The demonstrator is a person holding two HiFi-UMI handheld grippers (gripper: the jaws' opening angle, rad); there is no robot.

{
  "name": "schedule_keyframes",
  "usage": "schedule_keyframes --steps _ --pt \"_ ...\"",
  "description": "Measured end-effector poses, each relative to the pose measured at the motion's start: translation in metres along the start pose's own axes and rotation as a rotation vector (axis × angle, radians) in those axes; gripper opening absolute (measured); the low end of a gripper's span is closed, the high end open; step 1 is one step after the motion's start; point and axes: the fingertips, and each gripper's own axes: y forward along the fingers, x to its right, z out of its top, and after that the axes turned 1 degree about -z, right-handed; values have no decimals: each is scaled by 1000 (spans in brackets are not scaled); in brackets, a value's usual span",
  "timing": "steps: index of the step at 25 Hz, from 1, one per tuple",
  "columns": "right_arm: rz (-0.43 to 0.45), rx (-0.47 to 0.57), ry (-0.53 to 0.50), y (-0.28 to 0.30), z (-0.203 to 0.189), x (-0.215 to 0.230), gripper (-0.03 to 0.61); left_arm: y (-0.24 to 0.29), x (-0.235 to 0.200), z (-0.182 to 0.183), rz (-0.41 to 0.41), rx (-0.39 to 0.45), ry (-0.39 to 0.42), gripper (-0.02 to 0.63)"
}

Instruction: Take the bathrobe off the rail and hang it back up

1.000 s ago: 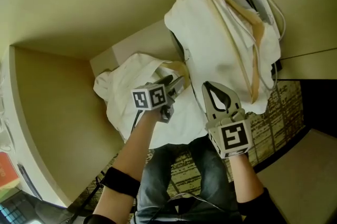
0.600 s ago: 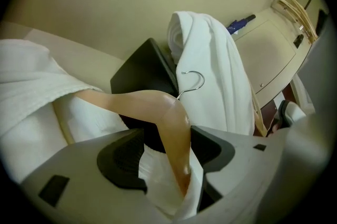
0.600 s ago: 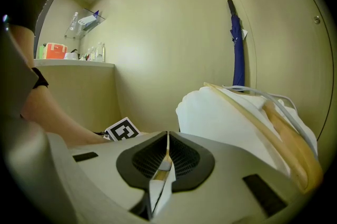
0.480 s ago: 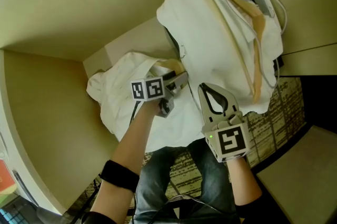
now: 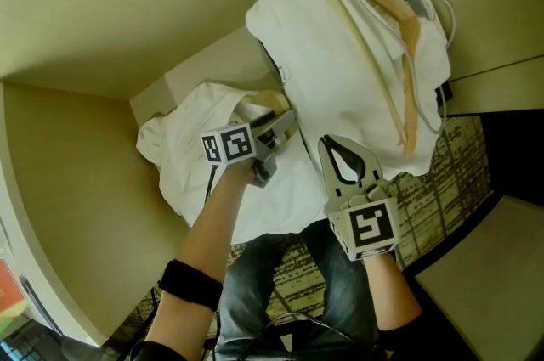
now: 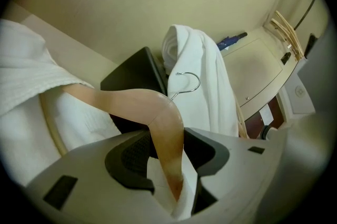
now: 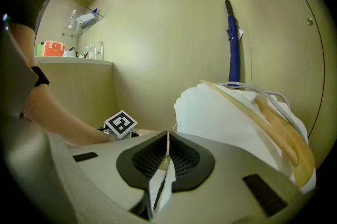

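The white towelling bathrobe (image 5: 183, 151) is slung on a curved pale wooden hanger (image 6: 152, 107) down in the beige corner. It sits just left of a second white robe pile (image 5: 340, 53) with bare wooden hangers (image 5: 387, 4) lying on top. Its lower part is hidden behind the person's forearm (image 5: 214, 215). The left hand-held gripper (image 6: 167, 138) has just been closing and now pinches the hanger arm plus a bit of cloth. The right hand-held gripper (image 7: 168, 136) is pressed together by the pile, and I can't tell if it's nipping any fabric.
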Motion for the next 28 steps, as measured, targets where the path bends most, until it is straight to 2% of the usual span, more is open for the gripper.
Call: schedule_keyframes --steps 6,13,21,28 --pt "1 14 -8 -9 24 -7 34 -30 44 21 -29 49 47 187" --pt "6 44 -19 -30 83 -25 34 -87 111 50 -57 142 46 187" --pt "29 96 -69 -72 180 -60 34 -167 198 81 -52 235 14 187" --pt "71 187 -169 -106 286 -103 34 -239 289 134 -116 379 34 186"
